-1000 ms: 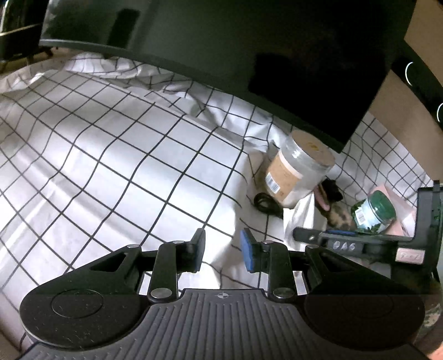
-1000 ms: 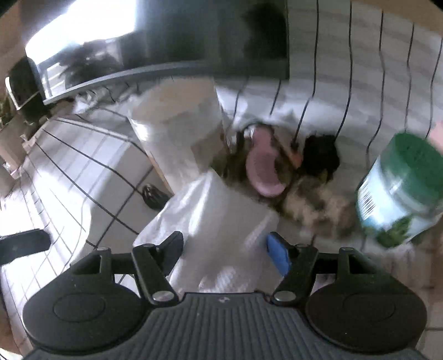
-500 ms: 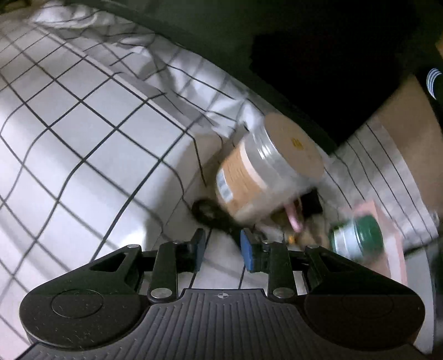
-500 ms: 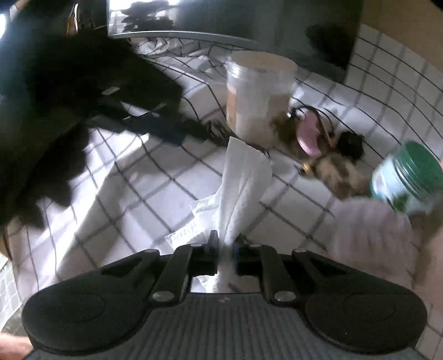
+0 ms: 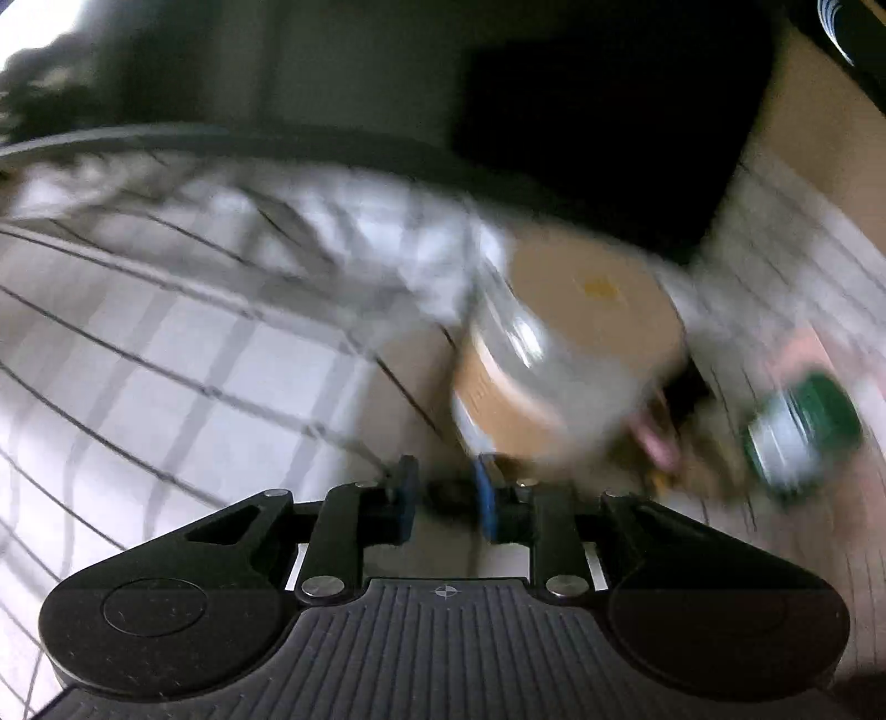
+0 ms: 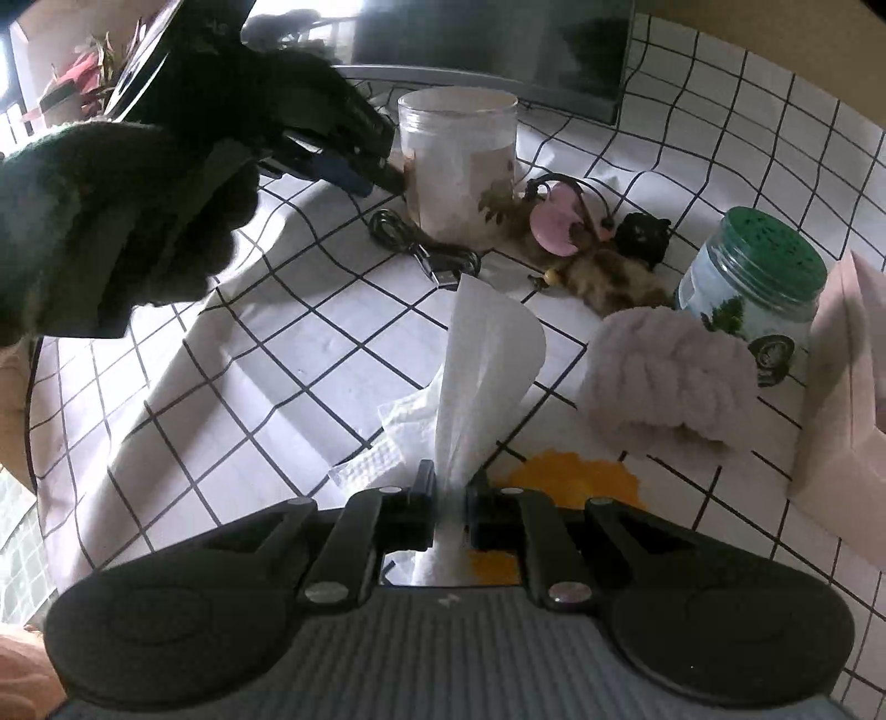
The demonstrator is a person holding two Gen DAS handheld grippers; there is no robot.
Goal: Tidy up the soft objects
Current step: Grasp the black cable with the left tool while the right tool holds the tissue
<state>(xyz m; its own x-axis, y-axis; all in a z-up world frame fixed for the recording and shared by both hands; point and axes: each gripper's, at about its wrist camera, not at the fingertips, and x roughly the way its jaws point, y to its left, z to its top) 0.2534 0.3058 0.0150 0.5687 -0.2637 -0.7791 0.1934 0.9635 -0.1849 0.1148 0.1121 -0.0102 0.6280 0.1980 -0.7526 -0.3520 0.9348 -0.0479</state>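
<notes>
My right gripper [image 6: 449, 482] is shut on a white tissue [image 6: 482, 354], which stands up from its jaws over the checked cloth [image 6: 310, 354]. A fluffy pink rolled cloth [image 6: 670, 376] lies to the right. Beyond it are a brown furry toy [image 6: 614, 277] and a small black plush [image 6: 642, 232]. My left gripper [image 5: 446, 487], held in a dark-gloved hand [image 6: 111, 210], points at the foot of the tan-lidded jar [image 5: 570, 354]. Its jaws are closing with a gap left; a dark cable [image 6: 426, 252] shows between them, contact unclear in the blur.
A green-lidded jar [image 6: 758, 293] and a pink box [image 6: 847, 387] stand at the right. A pink disc [image 6: 554, 221] leans by the clear jar [image 6: 459, 166]. A yellow patch [image 6: 576, 482] marks the cloth near my right jaws. A dark monitor [image 6: 487, 50] stands behind.
My right gripper shut on the white tissue and drew back with it. The left gripper moved in toward the jar and cable, and its jaws narrowed.
</notes>
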